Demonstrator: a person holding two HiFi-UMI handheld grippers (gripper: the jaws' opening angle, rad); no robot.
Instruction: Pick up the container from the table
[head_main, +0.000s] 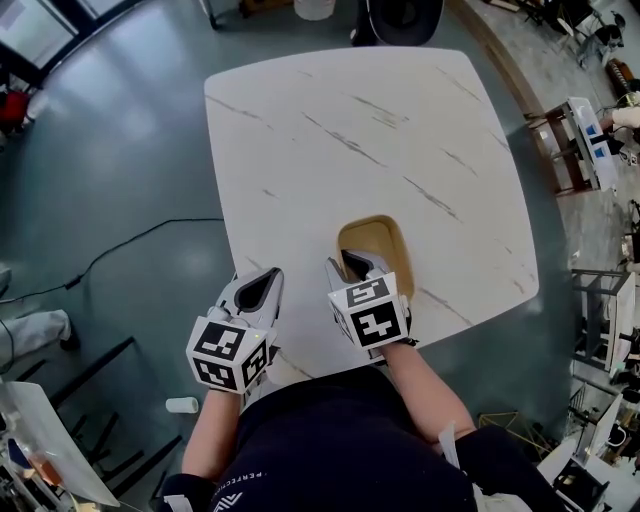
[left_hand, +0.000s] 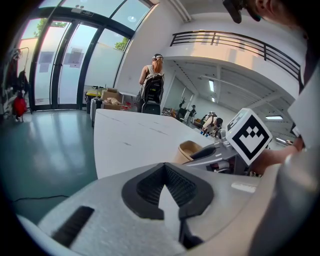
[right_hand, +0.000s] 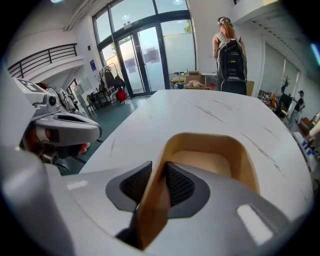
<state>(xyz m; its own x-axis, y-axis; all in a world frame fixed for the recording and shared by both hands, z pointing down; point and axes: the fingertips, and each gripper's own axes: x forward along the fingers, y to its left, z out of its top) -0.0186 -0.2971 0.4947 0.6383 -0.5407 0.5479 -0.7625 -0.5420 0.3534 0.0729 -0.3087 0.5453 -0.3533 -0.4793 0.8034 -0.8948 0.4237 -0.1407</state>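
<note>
White marble-look rounded-square table (head_main: 300, 130) carries everything. Tan open-top rounded-rect container (right_hand: 215, 150) sits straight ahead of the R gripper (right_hand: 159, 167), whose jaws pinch its near wall. Prob a rim grip bc the body's too wide to span. L gripper (left_hand: 164, 170) hangs idle beside it, jaws pressed together w/ nothing btwn, container ahead-right of them. Container's base is hidden behind the R jaws, so can't tell if it's off the table.
</note>
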